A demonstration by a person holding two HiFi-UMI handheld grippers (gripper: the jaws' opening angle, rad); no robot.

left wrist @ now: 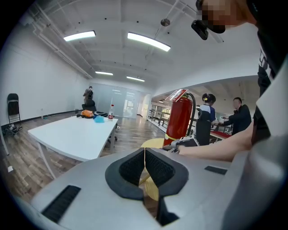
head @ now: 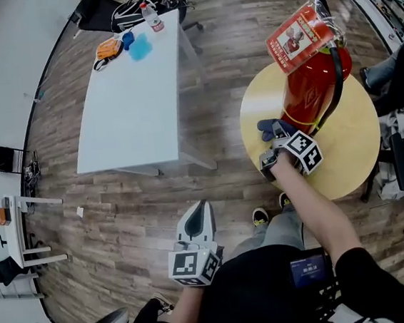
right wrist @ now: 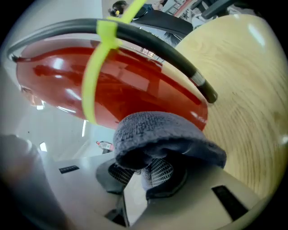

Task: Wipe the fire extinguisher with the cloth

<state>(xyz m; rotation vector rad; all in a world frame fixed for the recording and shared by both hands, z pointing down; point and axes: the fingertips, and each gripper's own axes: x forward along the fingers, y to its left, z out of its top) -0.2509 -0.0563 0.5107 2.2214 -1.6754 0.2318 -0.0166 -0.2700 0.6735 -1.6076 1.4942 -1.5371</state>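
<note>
A red fire extinguisher [head: 313,79] stands on the round yellow table [head: 355,152], with a black hose [right wrist: 157,45] and a yellow tie [right wrist: 95,72] across its body [right wrist: 117,92]. My right gripper [head: 275,142] is at its lower left side, shut on a blue-grey cloth [right wrist: 159,134] that bunches over the jaws and presses against the red cylinder. The cloth [head: 270,128] shows dark blue in the head view. My left gripper [head: 197,215] hangs over the floor near my body, shut and holding nothing [left wrist: 144,167]. From there the extinguisher [left wrist: 180,117] stands upright ahead.
A long white table [head: 128,107] stands to the left, with a bottle [head: 152,17], an orange item and a blue item at its far end. Two people [left wrist: 238,117] sit beyond the round table. A chair and bags lie at the right edge [head: 402,150].
</note>
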